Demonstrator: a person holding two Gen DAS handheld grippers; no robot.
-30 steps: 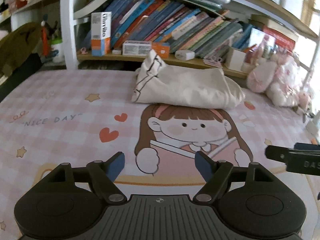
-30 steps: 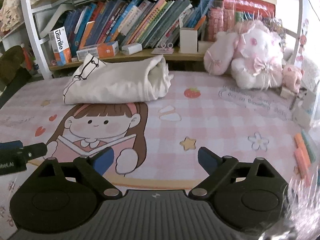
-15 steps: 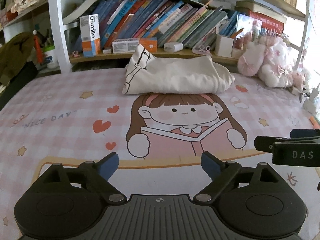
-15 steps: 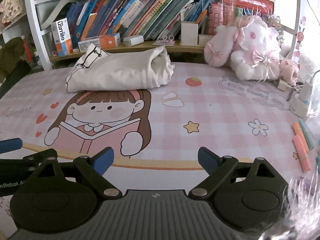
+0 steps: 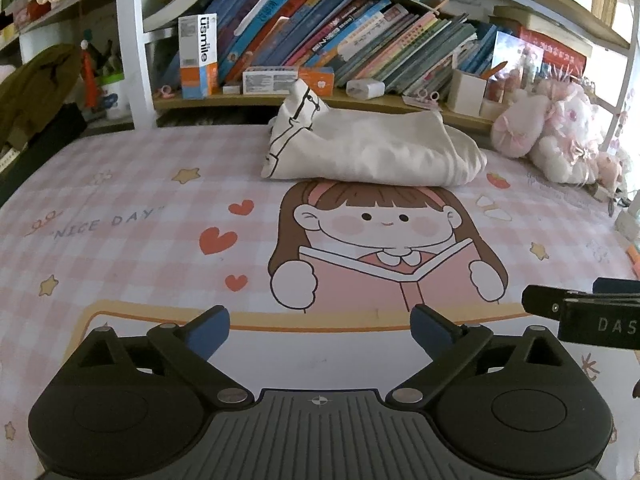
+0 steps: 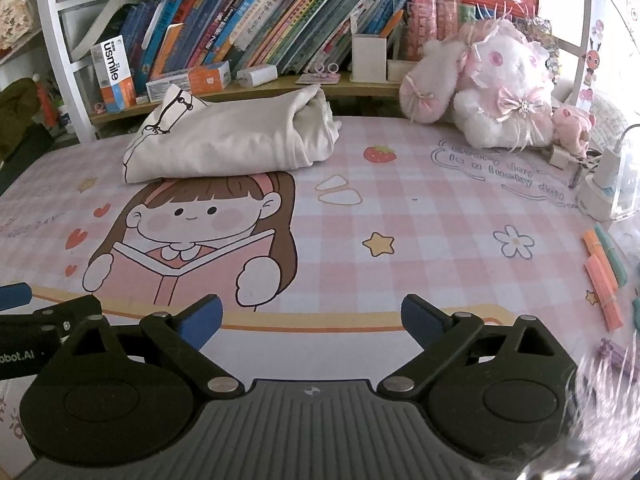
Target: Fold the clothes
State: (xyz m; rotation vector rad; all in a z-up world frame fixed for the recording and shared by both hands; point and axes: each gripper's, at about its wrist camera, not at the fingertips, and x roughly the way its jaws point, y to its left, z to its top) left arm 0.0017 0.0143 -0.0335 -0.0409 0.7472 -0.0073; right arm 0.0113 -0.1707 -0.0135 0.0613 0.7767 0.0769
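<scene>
A cream garment (image 5: pixel 372 148) lies folded in a thick bundle at the far side of the pink checked mat (image 5: pixel 120 208), just above the cartoon girl's head. It also shows in the right wrist view (image 6: pixel 228 140). My left gripper (image 5: pixel 320 326) is open and empty, low over the near edge of the mat, well short of the garment. My right gripper (image 6: pixel 312 318) is open and empty too, beside the left one. Each gripper's side shows in the other's view, the right one (image 5: pixel 580 312) and the left one (image 6: pixel 44 320).
A bookshelf (image 5: pixel 320 44) full of books stands behind the garment. Pink plush toys (image 6: pixel 492 88) sit at the back right. Coloured pens (image 6: pixel 604 272) and a charger (image 6: pixel 608 176) lie at the right edge. A dark bag (image 5: pixel 32 92) is at the far left.
Both grippers have pulled back from the folded garment toward the near edge of the mat, and it looks smaller and farther off. Both stay open.
</scene>
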